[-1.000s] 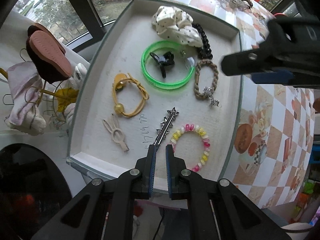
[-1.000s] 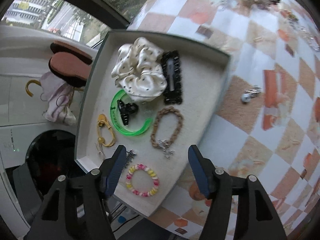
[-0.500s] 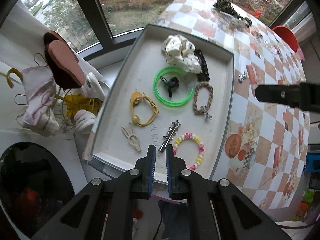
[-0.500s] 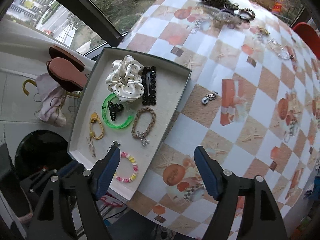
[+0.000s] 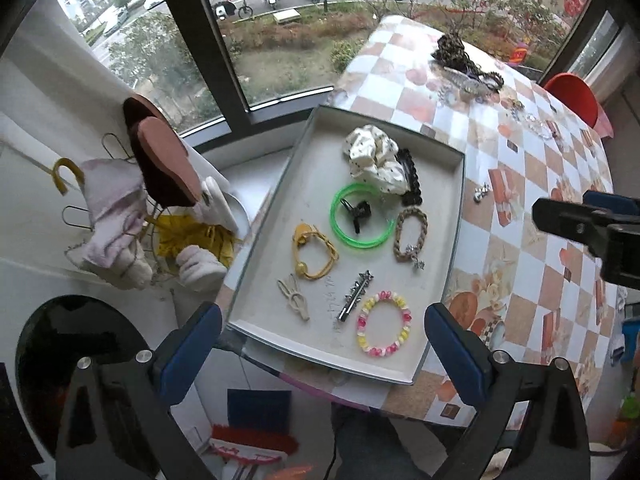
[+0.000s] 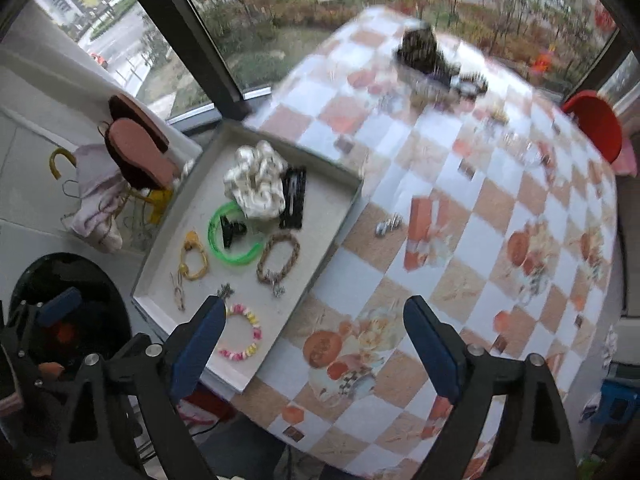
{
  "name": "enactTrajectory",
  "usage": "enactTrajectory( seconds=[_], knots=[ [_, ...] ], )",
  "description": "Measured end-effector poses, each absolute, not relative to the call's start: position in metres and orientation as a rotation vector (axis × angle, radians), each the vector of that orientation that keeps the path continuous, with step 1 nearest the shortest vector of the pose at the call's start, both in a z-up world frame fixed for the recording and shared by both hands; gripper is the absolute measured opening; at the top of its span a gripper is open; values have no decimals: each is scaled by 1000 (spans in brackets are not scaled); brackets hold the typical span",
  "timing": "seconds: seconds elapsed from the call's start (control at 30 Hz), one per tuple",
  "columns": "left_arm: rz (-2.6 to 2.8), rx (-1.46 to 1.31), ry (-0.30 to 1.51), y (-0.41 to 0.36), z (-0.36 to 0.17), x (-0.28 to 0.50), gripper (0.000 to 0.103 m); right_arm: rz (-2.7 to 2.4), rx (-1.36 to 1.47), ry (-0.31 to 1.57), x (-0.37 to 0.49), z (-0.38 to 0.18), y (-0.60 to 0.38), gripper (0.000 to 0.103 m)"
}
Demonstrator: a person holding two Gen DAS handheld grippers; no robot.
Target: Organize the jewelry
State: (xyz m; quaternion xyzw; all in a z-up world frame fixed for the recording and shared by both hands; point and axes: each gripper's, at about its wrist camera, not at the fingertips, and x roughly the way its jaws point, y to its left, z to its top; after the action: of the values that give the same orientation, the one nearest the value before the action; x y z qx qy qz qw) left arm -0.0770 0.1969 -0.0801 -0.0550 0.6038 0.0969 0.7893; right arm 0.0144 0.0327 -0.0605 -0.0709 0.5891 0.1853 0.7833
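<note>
A grey tray (image 5: 456, 216) (image 6: 160, 264) on the checkered table holds a white scrunchie (image 5: 374, 158) (image 6: 256, 180), a black clip (image 5: 410, 178), a green bangle (image 5: 360, 220) (image 6: 232, 236), a braided bracelet (image 5: 410, 234) (image 6: 278, 258), a yellow hair tie (image 5: 314, 252), a silver clip (image 5: 354, 296) and a bead bracelet (image 5: 384, 330) (image 6: 242, 334). My left gripper (image 5: 322, 346) hangs high above the tray's near edge, its jaws opening wide with nothing between them. My right gripper (image 6: 316, 344) hovers over the table beside the tray, its jaws also opening and empty.
A small silver charm (image 5: 480, 192) (image 6: 388, 226) lies on the tablecloth right of the tray. A pile of more jewelry (image 5: 464, 66) (image 6: 436, 68) sits at the table's far side. A rack with slippers and cloths (image 5: 160, 164) stands left, by the window.
Both grippers rose, so the tray looks smaller and farther. The left jaws went from shut to wide apart. The right jaws spread further. The tray's contents have not moved.
</note>
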Motion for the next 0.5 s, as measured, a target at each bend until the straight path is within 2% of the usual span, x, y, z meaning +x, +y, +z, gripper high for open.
enactTrajectory(
  seconds=[0.2,0.5],
  knots=[
    [240,-109,1283,202,-64,-77,103,388,-174,1229,11,-39,35,92],
    [247,-98,1270,200,-53,-77,103,385,-192,1251,6,-38,38,92]
  ],
)
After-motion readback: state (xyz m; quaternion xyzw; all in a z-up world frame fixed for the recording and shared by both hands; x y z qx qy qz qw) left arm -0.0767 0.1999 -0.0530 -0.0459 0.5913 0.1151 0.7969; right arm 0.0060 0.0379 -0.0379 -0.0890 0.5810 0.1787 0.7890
